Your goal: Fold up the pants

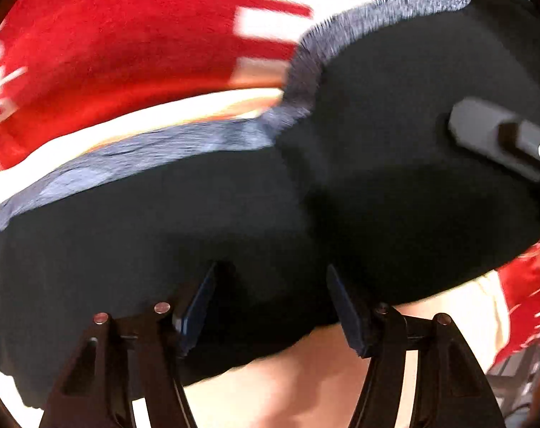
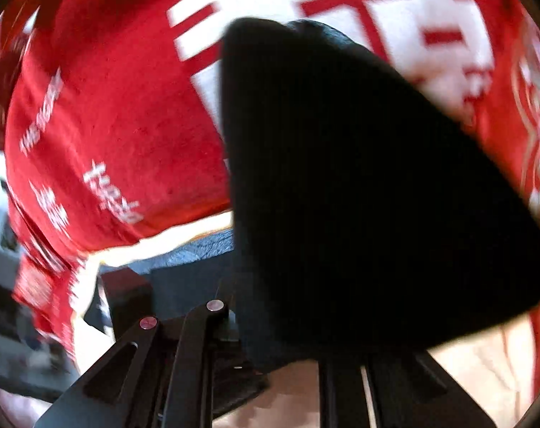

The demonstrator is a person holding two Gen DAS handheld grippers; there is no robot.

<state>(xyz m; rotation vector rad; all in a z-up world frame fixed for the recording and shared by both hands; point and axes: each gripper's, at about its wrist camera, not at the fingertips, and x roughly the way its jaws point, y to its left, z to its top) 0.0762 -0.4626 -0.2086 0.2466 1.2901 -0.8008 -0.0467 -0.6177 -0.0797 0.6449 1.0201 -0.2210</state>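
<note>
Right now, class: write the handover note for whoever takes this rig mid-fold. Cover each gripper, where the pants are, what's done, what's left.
Left gripper: jaws part open, a fold of the black pants bunched between them; pads seem to press on it.
Right gripper: jaws nearly shut on an edge of the pants, which drape from it over the red printed cloth.
Pants: held by both grippers, grey inner side showing along one edge.
Done: both grips taken.
Left: carry the held edge over, lay it flat, then probably release and smooth. How many folds are already in cannot be told.
</note>
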